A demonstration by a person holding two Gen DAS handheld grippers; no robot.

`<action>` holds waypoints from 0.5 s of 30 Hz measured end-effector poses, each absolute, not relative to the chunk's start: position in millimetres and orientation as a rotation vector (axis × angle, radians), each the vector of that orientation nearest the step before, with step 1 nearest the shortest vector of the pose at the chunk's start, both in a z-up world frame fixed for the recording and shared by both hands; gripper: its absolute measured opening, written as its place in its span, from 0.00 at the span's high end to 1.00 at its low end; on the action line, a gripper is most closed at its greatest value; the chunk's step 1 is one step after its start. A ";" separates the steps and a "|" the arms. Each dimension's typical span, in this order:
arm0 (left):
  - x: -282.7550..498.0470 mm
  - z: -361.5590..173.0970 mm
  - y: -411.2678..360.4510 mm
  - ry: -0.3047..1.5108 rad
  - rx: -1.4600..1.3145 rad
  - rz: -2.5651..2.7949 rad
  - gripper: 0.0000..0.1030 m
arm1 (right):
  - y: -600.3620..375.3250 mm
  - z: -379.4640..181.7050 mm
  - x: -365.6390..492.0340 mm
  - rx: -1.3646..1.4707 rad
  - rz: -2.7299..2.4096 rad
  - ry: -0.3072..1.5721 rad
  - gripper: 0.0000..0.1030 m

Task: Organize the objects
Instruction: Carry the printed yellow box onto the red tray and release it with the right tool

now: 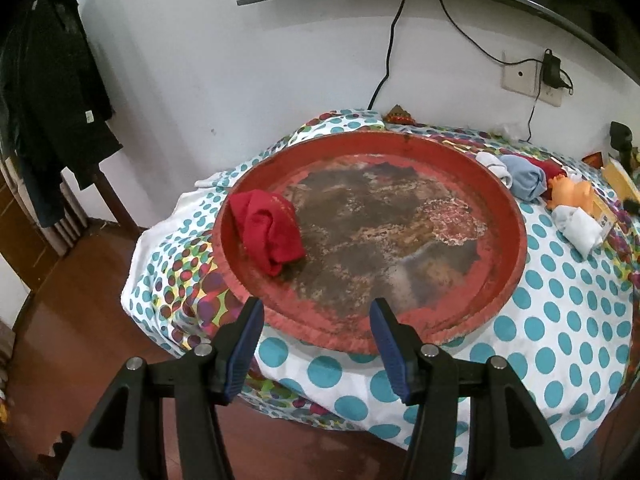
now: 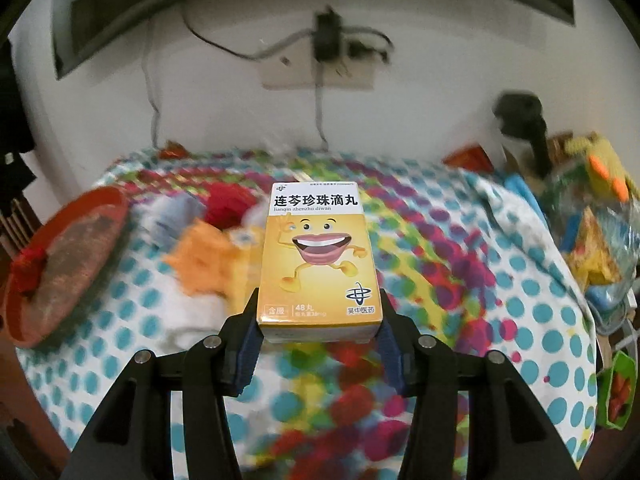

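blurred: socks and orange toy [image 2: 200, 256] behind box
right gripper [image 2: 319, 320]: jaws clamp glossy cardboard medicine box [image 2: 318, 256]
left gripper [image 1: 316, 320]: jaws wide, empty, above worn round red tray [image 1: 508, 216]

I see a red tray [image 1: 516, 216] with a worn brown middle, a red cloth [image 1: 268, 232] in it, on a white tablecloth [image 1: 560, 304] dotted teal. My right gripper's [image 2: 318, 320] blue pads clamp a yellow-and-white box [image 2: 318, 256] with a cartoon mouth.
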State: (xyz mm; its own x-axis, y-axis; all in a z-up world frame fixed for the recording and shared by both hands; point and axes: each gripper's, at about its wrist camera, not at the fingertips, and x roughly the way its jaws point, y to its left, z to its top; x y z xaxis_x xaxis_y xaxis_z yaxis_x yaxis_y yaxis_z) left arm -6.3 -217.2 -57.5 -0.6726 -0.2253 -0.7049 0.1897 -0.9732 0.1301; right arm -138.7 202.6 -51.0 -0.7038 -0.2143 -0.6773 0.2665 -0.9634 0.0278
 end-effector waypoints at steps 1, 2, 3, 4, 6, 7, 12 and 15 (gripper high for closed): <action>-6.5 -57.5 -217.7 -0.067 1.143 -2.679 0.45 | 190.0 -44.9 -136.6 1.035 -2.659 0.115 0.53; -6.2 -57.4 -218.9 -0.057 1.145 -2.679 0.45 | 179.9 -40.7 -135.6 1.022 -2.641 0.130 0.53; -5.8 -57.2 -221.4 -0.033 1.148 -2.677 0.45 | 167.0 -36.7 -133.7 1.007 -2.619 0.153 0.53; -4.9 -57.2 -223.4 -0.012 1.150 -2.680 0.45 | 151.3 -33.1 -130.8 0.992 -2.591 0.172 0.53; -3.6 -58.4 -227.4 0.025 1.158 -2.681 0.45 | 125.8 -30.4 -126.4 0.976 -2.539 0.190 0.53; -3.0 -59.2 -229.5 0.034 1.162 -2.668 0.45 | 109.4 -30.2 -124.1 0.970 -2.507 0.207 0.53; -1.5 -59.5 -238.1 0.037 1.153 -2.622 0.45 | 44.2 -42.7 -117.1 0.981 -2.369 0.285 0.53; -1.2 -59.7 -245.0 0.038 1.143 -2.597 0.45 | 9.2 -53.0 -115.9 0.987 -2.302 0.349 0.53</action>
State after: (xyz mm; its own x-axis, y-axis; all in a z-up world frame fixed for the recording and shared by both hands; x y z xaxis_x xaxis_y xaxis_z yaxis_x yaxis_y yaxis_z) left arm -1.2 -245.0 -59.7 -0.6369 -0.2637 -0.7245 0.2846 -0.9537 0.0970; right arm -115.9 9.2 -53.0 -0.5414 -0.4253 -0.7252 0.6213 -0.7835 -0.0044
